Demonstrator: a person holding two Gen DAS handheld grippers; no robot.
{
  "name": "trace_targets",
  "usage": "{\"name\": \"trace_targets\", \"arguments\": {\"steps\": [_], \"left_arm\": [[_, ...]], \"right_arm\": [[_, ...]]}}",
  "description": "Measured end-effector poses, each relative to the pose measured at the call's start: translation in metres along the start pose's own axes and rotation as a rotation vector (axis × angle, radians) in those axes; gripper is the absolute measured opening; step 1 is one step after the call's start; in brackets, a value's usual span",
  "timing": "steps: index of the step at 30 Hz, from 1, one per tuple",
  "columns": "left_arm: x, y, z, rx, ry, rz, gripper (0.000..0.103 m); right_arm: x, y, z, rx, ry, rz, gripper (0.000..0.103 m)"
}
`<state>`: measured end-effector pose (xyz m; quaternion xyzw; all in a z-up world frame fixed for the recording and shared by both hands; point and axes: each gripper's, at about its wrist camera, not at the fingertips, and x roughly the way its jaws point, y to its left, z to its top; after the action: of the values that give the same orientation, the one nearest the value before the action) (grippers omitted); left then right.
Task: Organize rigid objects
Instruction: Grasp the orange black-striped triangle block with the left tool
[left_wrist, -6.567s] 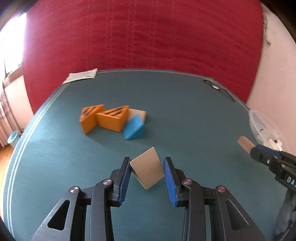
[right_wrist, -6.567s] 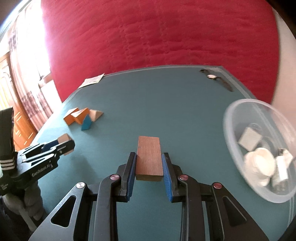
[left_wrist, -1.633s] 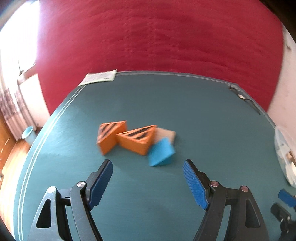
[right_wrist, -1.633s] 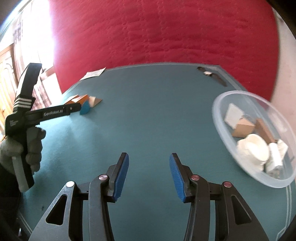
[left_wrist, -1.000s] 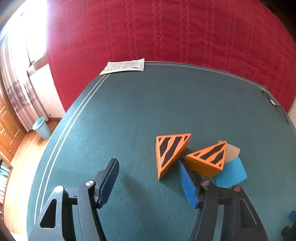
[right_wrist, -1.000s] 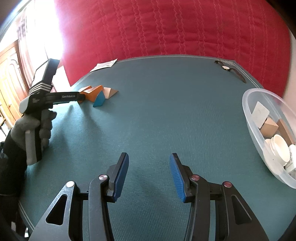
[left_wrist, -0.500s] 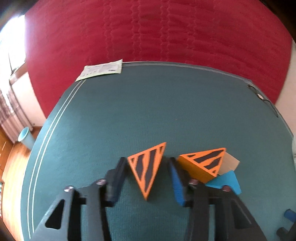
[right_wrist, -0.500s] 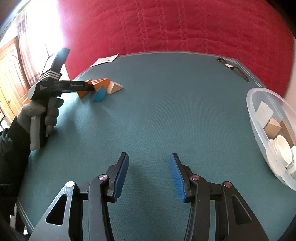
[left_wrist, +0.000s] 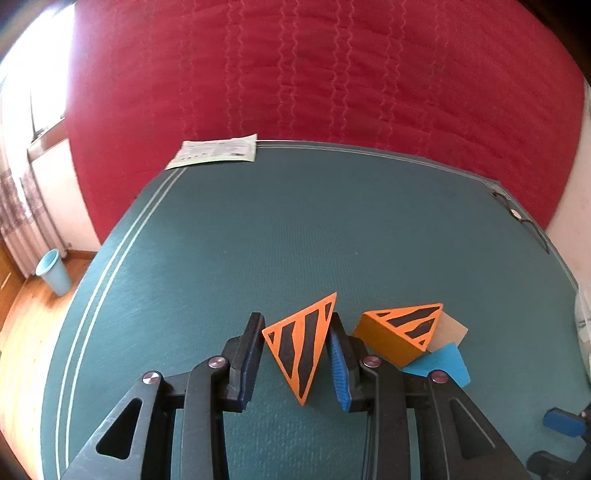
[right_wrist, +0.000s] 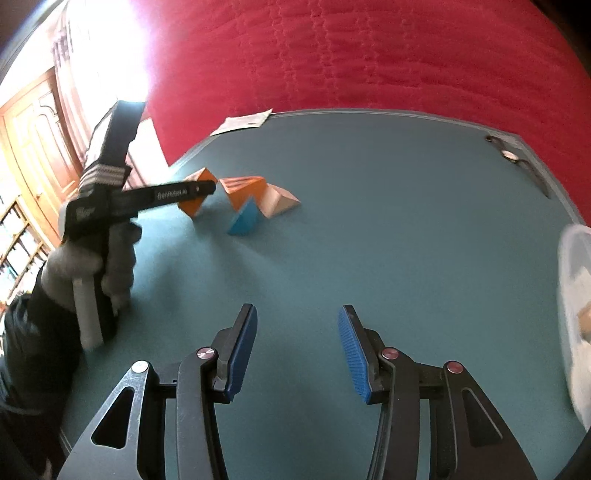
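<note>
Left gripper (left_wrist: 295, 354) clenched on the orange triangular wooden block with black stripes (left_wrist: 301, 345).
Block sits on the teal table (left_wrist: 295, 240), point toward camera; clear plastic bowl (right_wrist: 576, 314) lies far right, nearer the released, empty right gripper (right_wrist: 297, 354).

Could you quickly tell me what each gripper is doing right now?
Left gripper: just closed on the striped orange wedge.
Right gripper: open, nothing between its jaws.
</note>
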<state>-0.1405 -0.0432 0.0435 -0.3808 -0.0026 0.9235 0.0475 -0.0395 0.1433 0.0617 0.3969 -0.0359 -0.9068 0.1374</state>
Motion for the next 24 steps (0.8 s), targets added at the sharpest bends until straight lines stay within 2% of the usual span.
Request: {"name": "trace_targets", "arguments": {"steps": [2,7,11,15,19,24], "left_arm": [[-0.002,0.001,-0.003,0.003,0.002,0.011,0.035],[-0.011,0.003,-0.007,-0.005,-0.015,0.007,0.035],[-0.015,0.009,-0.005,-0.033,-0.027,0.000,0.034],[-0.015,0.012,-0.004,-0.055,-0.025,0.002,0.034],[-0.016,0.012,-0.004,-0.066,-0.024,0.002,0.034],[-0.015,0.014,-0.004,-0.070,-0.022,-0.003,0.034]], "right_arm": [[0.012,0.008,0.010,-0.004,0.011,0.033,0.048],[0.040,0.019,0.029,-0.034,0.026,0.019,0.048],[0.057,0.021,0.038,-0.028,0.048,0.056,0.048],[0.067,0.034,0.046,-0.082,0.053,0.095,0.048],[0.080,0.039,0.058,-0.126,0.053,0.095,0.048],[0.088,0.041,0.071,-0.141,0.058,0.165,0.048]]}}
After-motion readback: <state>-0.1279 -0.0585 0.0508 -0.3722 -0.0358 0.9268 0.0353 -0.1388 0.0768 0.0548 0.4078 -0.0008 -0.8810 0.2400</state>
